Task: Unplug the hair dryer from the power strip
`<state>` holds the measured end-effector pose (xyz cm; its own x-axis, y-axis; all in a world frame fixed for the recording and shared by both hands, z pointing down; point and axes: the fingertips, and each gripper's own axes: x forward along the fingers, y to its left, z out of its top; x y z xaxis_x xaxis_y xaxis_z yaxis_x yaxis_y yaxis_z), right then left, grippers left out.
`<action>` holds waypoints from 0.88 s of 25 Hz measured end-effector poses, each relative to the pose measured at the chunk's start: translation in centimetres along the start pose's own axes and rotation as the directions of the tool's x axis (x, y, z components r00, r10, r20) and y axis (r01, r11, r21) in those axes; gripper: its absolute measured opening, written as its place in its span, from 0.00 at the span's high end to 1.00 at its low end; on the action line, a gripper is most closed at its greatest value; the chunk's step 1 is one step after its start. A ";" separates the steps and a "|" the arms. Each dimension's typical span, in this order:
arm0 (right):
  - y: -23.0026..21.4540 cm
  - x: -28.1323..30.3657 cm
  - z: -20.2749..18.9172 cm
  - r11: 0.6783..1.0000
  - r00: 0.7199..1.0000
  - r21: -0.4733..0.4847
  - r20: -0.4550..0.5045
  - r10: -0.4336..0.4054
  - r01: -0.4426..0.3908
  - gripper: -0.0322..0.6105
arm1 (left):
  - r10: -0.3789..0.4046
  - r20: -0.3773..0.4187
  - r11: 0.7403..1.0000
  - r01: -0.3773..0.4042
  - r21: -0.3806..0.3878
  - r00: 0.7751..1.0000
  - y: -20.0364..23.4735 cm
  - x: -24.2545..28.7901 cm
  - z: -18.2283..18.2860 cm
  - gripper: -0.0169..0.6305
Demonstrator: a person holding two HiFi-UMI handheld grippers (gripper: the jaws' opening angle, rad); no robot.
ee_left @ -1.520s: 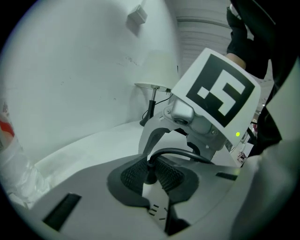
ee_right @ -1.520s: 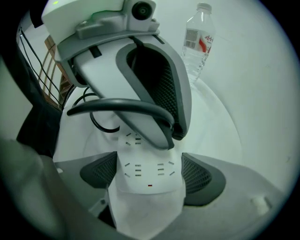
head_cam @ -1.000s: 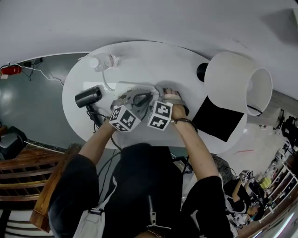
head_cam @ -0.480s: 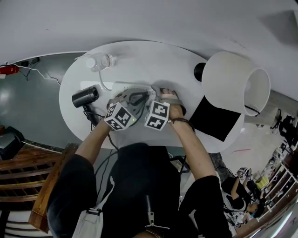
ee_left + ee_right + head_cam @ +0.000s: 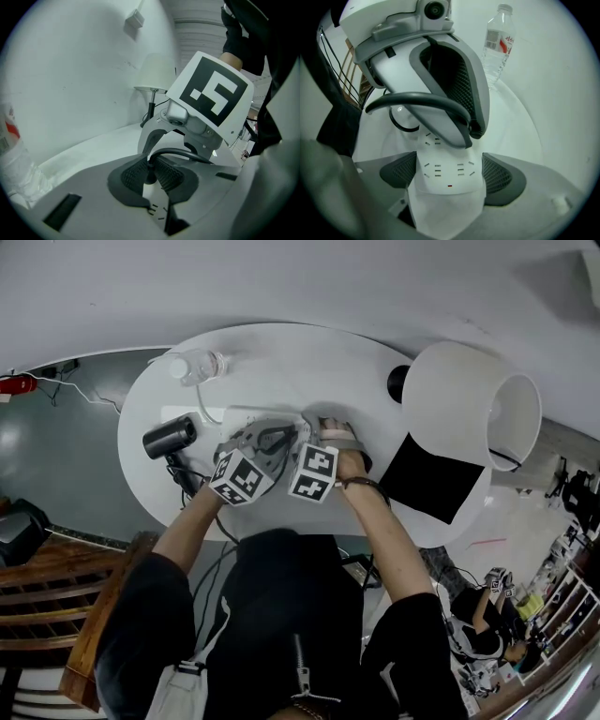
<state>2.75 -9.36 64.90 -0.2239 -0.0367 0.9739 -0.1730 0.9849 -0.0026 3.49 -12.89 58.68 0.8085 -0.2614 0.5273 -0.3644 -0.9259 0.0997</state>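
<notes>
The dark hair dryer (image 5: 171,437) lies on the left of the white oval table (image 5: 309,362). Its black cord (image 5: 417,101) arcs up from the white power strip (image 5: 246,414). My left gripper (image 5: 151,173) is shut on the black plug where the cord meets the strip (image 5: 154,206). In the head view the left gripper (image 5: 277,439) sits just left of the right gripper (image 5: 309,442). My right gripper (image 5: 447,176) points steeply down, with its pads pressed on both long sides of the power strip (image 5: 445,154), holding it on the table.
A clear water bottle (image 5: 199,364) stands at the table's far left. A large white lamp (image 5: 459,399) and a black square (image 5: 431,479) take up the right side. A wooden chair (image 5: 56,587) stands at the lower left.
</notes>
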 end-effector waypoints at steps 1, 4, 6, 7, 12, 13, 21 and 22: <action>0.0 0.0 0.0 1.000 1.000 0.000 -0.001 0.000 0.000 0.30 | 0.003 0.003 1.000 -0.003 0.007 1.000 -0.1 0.0 0.0 0.90; 0.0 0.0 0.0 1.000 1.000 0.001 0.001 0.004 -0.004 0.29 | 0.011 0.010 0.998 -0.012 0.056 1.000 -0.4 -0.1 0.0 0.90; 0.0 0.0 0.0 1.000 1.000 0.001 0.001 0.007 -0.007 0.29 | 0.020 0.011 0.996 -0.021 0.088 1.000 -0.6 -0.2 -0.1 0.90; 0.0 0.0 0.0 1.000 1.000 0.000 0.001 0.007 -0.007 0.29 | 0.024 0.011 0.995 -0.025 0.100 1.000 -0.7 -0.2 -0.2 0.90; 0.0 0.1 0.0 1.000 1.000 -0.002 0.000 0.002 -0.002 0.29 | 0.017 -0.013 0.993 -0.015 0.117 1.000 -0.6 0.1 -0.5 0.89; 0.0 0.1 -0.1 1.000 1.000 -0.002 -0.001 -0.001 0.001 0.29 | 0.017 -0.025 0.993 -0.014 0.120 1.000 -0.6 0.2 -0.6 0.86; 0.1 0.6 -0.3 1.000 1.000 0.000 -0.002 -0.017 0.017 0.29 | 0.021 -0.058 0.995 -0.015 0.102 0.998 -0.5 0.6 -1.0 0.85; 0.1 0.7 -0.3 1.000 1.000 0.001 -0.001 -0.020 0.020 0.29 | 0.016 -0.057 0.996 -0.011 0.094 0.998 -0.5 0.6 -1.0 0.86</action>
<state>2.88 -9.26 65.62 -0.2200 -0.0559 0.9739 -0.1785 0.9838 0.0162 3.67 -12.33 59.74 0.7750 -0.2604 0.5759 -0.3279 -0.9446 0.0143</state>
